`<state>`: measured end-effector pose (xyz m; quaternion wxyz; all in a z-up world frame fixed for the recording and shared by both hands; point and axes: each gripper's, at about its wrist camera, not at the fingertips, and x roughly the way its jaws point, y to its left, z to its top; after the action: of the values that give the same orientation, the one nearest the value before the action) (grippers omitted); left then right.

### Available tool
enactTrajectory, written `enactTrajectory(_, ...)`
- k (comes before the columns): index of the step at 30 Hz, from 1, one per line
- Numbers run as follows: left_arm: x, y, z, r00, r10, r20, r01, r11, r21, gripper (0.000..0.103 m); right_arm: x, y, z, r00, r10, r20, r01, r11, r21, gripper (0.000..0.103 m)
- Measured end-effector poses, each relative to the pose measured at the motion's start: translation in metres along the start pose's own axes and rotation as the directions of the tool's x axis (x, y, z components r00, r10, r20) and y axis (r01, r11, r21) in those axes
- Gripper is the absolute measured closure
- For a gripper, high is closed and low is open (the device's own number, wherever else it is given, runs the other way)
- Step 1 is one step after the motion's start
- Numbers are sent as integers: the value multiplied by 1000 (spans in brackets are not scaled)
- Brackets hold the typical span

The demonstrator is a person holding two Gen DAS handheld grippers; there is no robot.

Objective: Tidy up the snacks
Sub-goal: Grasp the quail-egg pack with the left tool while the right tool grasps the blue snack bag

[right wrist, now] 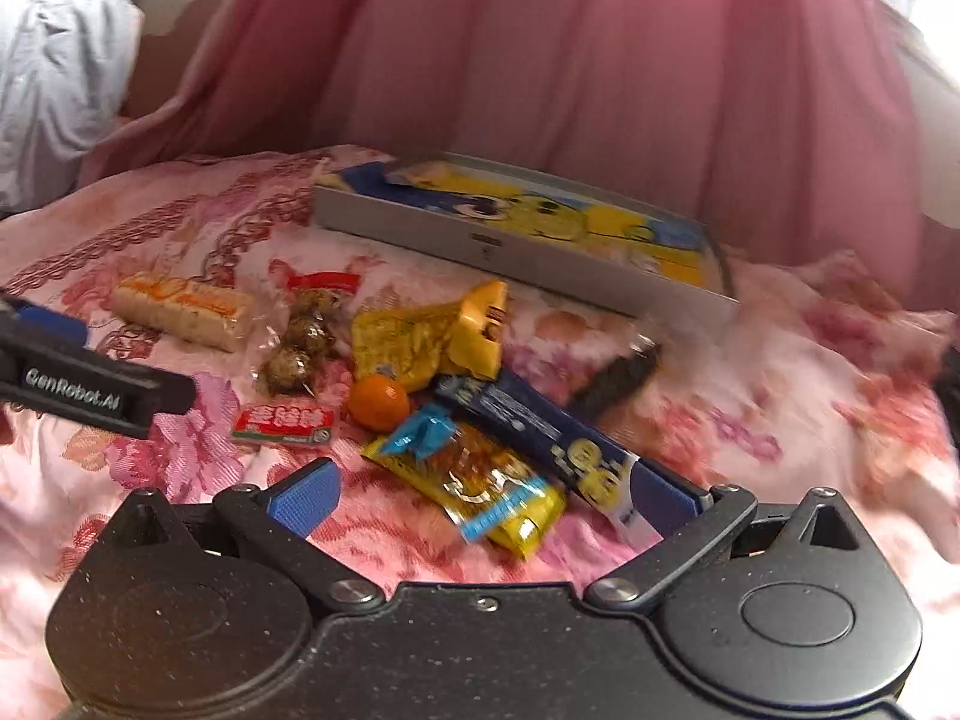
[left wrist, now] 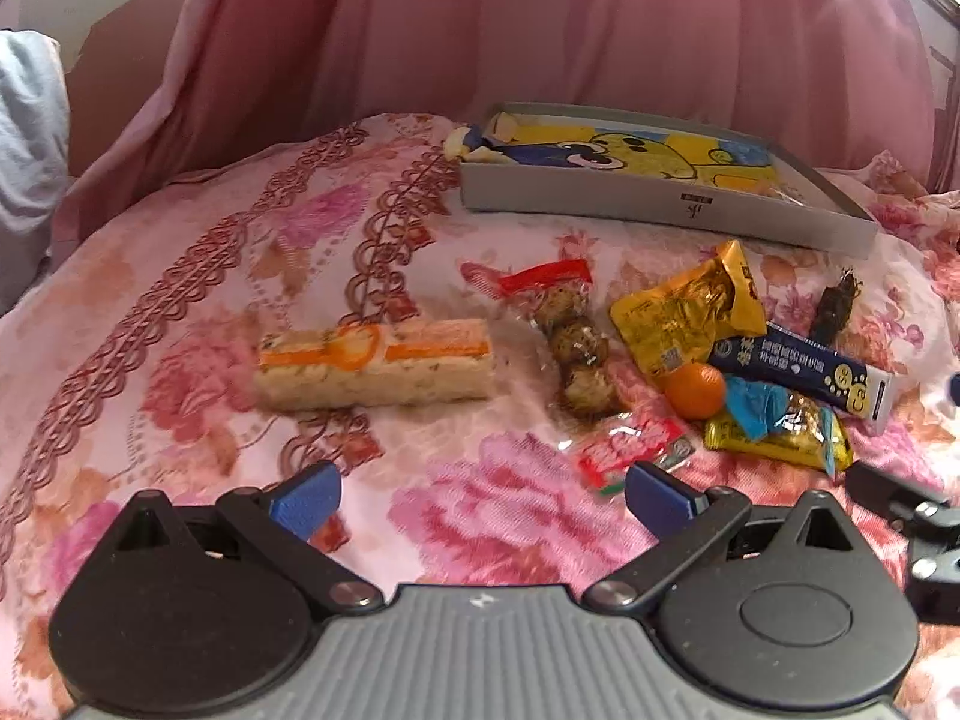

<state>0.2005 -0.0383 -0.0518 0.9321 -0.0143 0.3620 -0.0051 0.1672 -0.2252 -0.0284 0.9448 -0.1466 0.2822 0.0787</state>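
- Left gripper (left wrist: pixel 483 495): jaws spread wide with nothing between them, hovering over the floral bedspread (left wrist: pixel 180 300) just short of the snacks.
- Right gripper (right wrist: pixel 483 495): jaws also wide apart and holding nothing; a yellow-and-blue packet (right wrist: pixel 480 480) and the near end of a dark blue stick pack (right wrist: pixel 540 438) lie just ahead of its fingers.
- Snacks lie loose on the bedspread in front of a shallow grey box (left wrist: pixel 660 204) (a yellow cartoon bag (left wrist: pixel 630 150) already sits inside it).
- Farthest left, apart from the rest, a long cracker pack (left wrist: pixel 372 366) with an orange stripe.
- Next, a clear pack of brown balls (left wrist: pixel 576 348) with a red top.
- Then a gold pouch (left wrist: pixel 684 312), with a small orange (left wrist: pixel 693 390) touching its near edge.
- A red-and-white candy (left wrist: pixel 630 450) lies nearest the left gripper.
- A small dark item (left wrist: pixel 834 306) lies beyond the stick pack (too blurred to identify).
- Pink curtain (left wrist: pixel 540 30) hangs behind the bed.
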Motion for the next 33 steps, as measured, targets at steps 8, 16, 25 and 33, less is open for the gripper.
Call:
enactTrajectory(8, 30, -6, 17, 999, -34, 14, 34, 998, -47, 0, 37, -9, 0, 997, 81, 14, -81, 997, 16, 6)
enactTrajectory(16, 60, -17, 29, 999, -46, 20, 47, 997, -57, 0, 54, -4, -7, 993, 121, 16, -121, 993, -3, 15)
enactTrajectory(25, 82, -27, 30, 999, -30, -28, 26, 993, -113, 1, 68, -7, -11, 991, 136, -15, -136, 991, 5, 19)
enactTrajectory(33, 91, -27, 37, 999, -8, -51, -1, 984, -176, 1, 70, -12, -8, 990, 138, -5, -137, 990, 31, 21)
